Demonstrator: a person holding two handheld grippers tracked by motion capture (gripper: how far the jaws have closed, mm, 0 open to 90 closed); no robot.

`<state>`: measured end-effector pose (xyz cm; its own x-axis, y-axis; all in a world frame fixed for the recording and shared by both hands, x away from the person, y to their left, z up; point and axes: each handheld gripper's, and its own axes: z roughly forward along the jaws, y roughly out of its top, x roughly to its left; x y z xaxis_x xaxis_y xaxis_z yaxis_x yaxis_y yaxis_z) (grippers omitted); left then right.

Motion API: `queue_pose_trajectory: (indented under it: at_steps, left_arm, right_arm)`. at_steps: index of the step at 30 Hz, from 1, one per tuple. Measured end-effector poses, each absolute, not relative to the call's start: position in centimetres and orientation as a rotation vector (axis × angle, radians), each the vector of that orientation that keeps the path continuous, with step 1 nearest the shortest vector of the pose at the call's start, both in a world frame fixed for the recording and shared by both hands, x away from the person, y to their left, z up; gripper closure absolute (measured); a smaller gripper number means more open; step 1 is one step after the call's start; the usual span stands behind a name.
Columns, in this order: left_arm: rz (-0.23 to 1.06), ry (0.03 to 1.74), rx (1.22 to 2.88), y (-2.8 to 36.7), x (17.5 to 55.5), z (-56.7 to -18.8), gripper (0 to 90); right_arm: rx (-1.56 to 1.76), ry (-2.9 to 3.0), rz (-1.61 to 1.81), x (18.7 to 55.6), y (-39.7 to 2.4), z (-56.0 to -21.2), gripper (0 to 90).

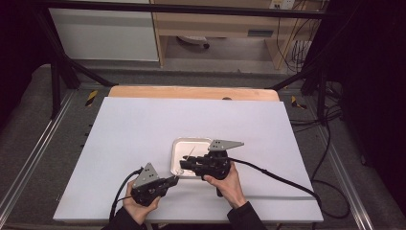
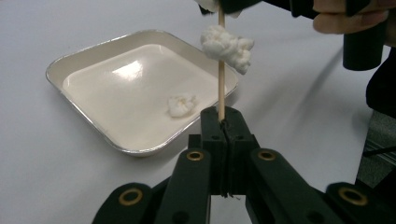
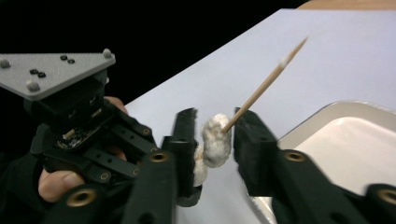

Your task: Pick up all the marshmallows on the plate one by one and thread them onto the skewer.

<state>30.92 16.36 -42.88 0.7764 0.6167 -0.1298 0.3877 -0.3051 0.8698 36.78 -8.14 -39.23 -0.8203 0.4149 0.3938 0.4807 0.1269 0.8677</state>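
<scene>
My left gripper is shut on the lower end of a thin wooden skewer, which stands upward from its jaws. A white fluffy lump is stuck on the skewer partway up. My right gripper straddles that lump, with a jaw on each side and small gaps at the pads, so it is open. The skewer's tip pokes out past the right jaw. In the high view both grippers, left and right, meet at the near edge of a shallow metal tray. A second small white piece lies in the tray.
The tray sits near the front middle of a white tabletop. Black cables trail from both grippers across the table's near side. A dark frame and a wooden shelf unit stand behind the table.
</scene>
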Motion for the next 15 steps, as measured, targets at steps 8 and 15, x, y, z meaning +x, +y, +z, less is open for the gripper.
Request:
queue_pose_trajectory:
  at_steps: [8, 15]
  left_arm:
    - [0.273, 0.789, 1.928, 17.1, 31.2, -42.9, 88.4]
    - [0.282, 0.783, 1.924, 17.6, 31.7, -43.0, 88.4]
  right_arm:
    - [-0.971, -2.473, -1.833, 37.1, -9.4, -38.4, 34.7]
    - [-1.014, -2.569, -1.784, 37.7, -10.9, -38.9, 13.5]
